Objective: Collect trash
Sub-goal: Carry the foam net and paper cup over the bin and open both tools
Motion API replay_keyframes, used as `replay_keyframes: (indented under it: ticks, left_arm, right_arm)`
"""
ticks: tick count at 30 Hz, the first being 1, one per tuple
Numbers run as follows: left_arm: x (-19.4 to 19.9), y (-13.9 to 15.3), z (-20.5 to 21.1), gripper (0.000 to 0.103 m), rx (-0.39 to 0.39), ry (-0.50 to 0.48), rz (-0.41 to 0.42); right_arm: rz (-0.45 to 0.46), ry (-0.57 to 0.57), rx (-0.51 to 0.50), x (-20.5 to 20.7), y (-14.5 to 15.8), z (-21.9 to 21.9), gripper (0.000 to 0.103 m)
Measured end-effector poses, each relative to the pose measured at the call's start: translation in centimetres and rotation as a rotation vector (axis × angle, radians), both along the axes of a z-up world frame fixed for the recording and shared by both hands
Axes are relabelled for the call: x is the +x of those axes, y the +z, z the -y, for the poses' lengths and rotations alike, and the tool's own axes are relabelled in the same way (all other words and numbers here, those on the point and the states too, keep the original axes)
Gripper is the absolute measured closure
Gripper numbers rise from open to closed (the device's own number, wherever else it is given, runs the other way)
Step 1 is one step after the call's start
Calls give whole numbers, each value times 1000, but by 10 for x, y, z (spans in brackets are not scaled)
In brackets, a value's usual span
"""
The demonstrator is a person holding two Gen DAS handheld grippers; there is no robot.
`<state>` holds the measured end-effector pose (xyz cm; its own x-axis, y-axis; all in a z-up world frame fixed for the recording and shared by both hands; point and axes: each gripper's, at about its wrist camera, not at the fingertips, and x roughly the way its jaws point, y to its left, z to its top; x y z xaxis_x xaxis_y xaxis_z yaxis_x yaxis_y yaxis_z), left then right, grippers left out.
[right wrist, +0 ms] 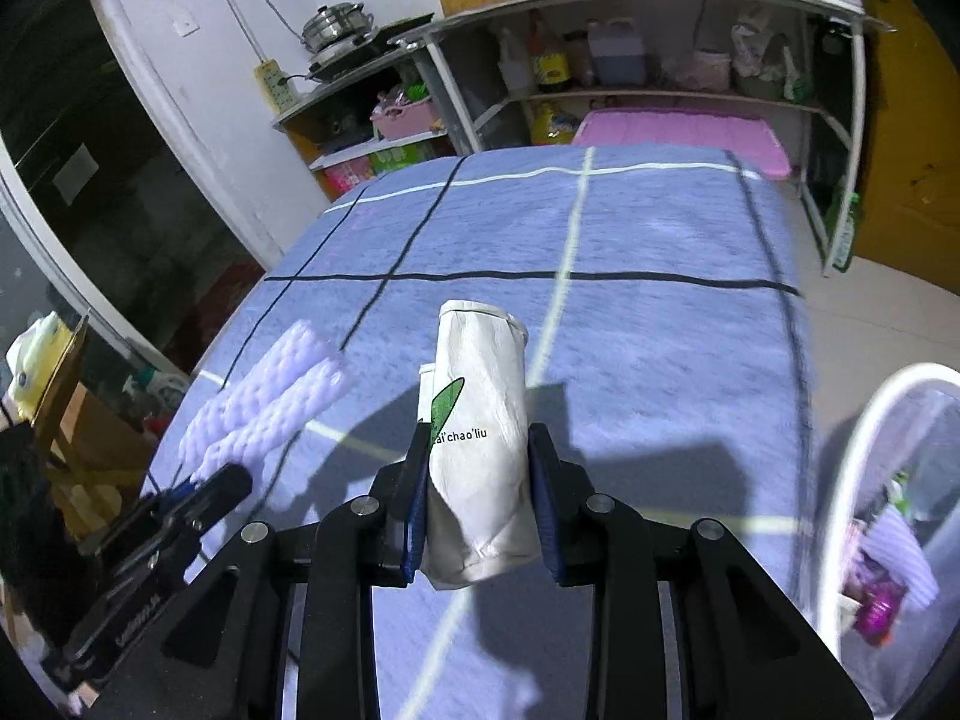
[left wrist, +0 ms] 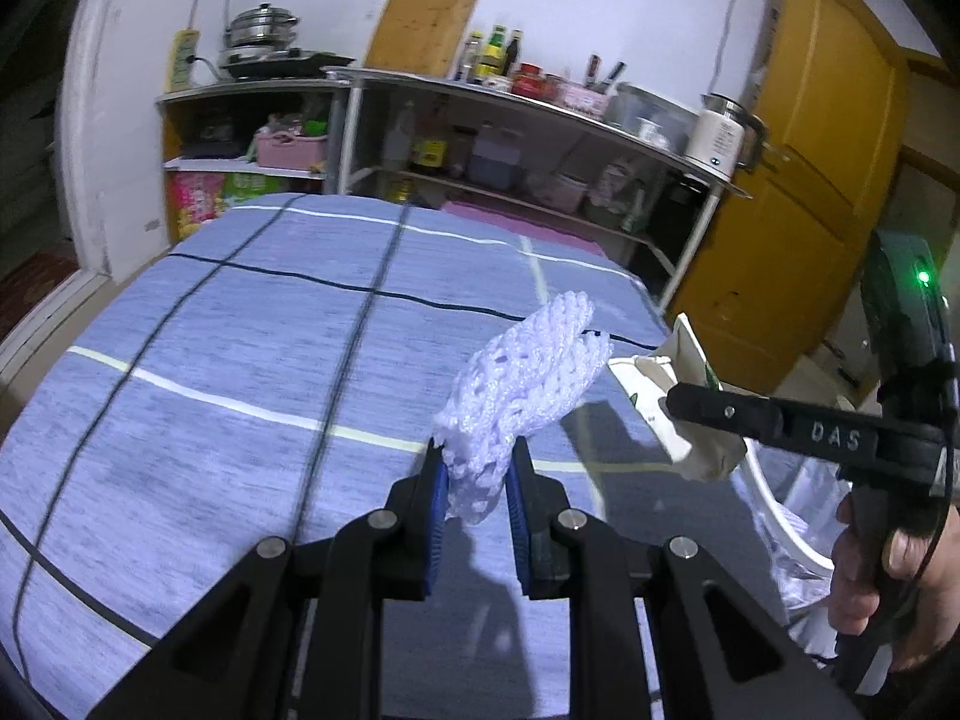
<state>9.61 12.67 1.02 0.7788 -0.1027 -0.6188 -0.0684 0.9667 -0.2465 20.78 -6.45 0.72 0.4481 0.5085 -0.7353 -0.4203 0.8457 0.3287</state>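
My left gripper [left wrist: 477,468] is shut on a white foam fruit net [left wrist: 522,384] and holds it above the blue checked table cloth [left wrist: 240,330]. The net also shows in the right wrist view [right wrist: 270,408], with the left gripper [right wrist: 204,489] below it. My right gripper [right wrist: 480,462] is shut on a crumpled white paper cup [right wrist: 480,456] with a green leaf print. In the left wrist view the right gripper [left wrist: 678,405] holds the cup [left wrist: 672,414] near the table's right edge, above the white bin [left wrist: 774,510].
A white-rimmed bin [right wrist: 840,480] lined with a clear bag stands on the floor right of the table and holds purple trash [right wrist: 882,576]. Metal shelves [right wrist: 660,42] with bottles and pots stand behind the table. A yellow door [left wrist: 804,180] is at the right.
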Motion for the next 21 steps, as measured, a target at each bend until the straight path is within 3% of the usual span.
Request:
replay_keyframes:
  ticks: [8,21]
  left_arm:
    - [-3,4,56,83,9,-92,-5]
    - [-1,9,125,83,20,-212,-20]
  right_arm:
    - [48,-52,-12,-34,6,58,72]
    - [88,-155,-7,-55,9,128,72]
